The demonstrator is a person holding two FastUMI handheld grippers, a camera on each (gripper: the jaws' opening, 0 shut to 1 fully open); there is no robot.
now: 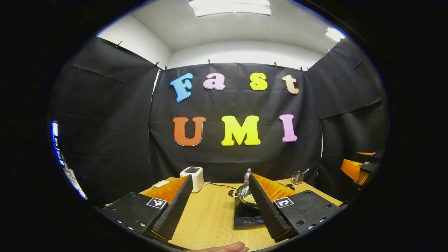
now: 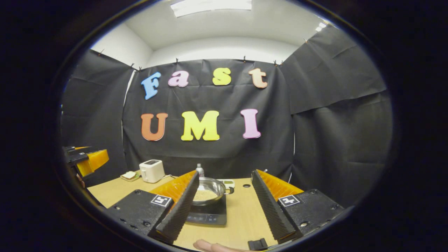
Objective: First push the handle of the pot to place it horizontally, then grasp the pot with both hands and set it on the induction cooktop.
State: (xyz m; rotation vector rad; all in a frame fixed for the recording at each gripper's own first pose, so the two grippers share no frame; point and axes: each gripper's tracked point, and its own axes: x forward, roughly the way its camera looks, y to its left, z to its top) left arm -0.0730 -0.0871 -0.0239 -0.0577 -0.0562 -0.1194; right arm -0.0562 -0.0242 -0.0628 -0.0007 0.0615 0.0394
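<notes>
Left gripper (image 1: pixel 218 206): fingers spread wide apart, nothing between them, pointing toward 12 o'clock in the left gripper view.
Right gripper (image 2: pixel 224 206): fingers likewise wide apart and bare, pointing toward 12 o'clock in the right gripper view.
Fingertip (image 1: pixel 224 247): a person's, at 6 o'clock in the left gripper view.
Second fingertip (image 2: pixel 210 246): at 6 o'clock in the right gripper view.
</notes>
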